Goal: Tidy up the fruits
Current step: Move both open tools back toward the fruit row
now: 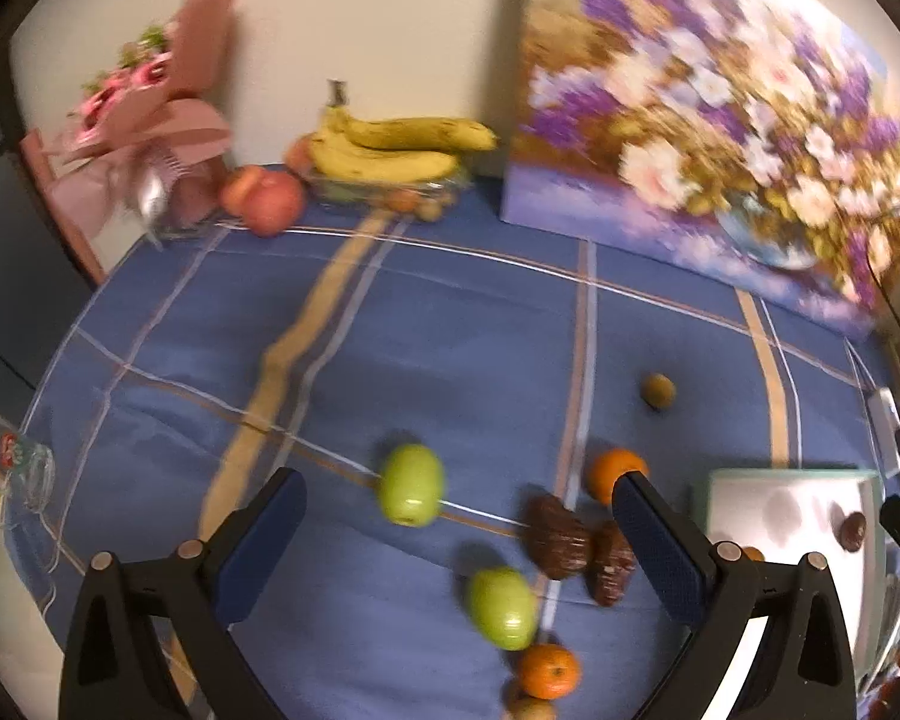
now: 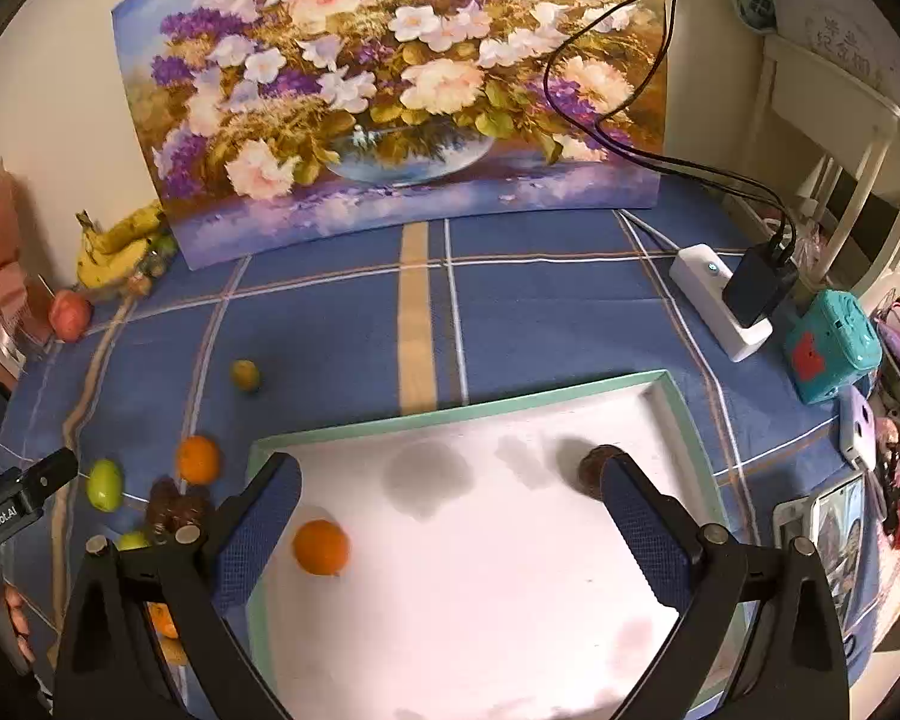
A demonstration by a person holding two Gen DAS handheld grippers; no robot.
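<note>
My left gripper hangs open over the blue checked cloth with nothing between its fingers. Beneath it lie two green fruits, two oranges and two brown wrinkled fruits. A small olive-green fruit sits farther off. My right gripper is open and empty above the white tray with a teal rim. In the tray are an orange and a brown round fruit, partly behind the right finger.
A flower painting leans on the wall at the back. Bananas and an apple sit far left, beside a pink bouquet. A glass lies at the left edge. A power strip and a teal box stand right of the tray.
</note>
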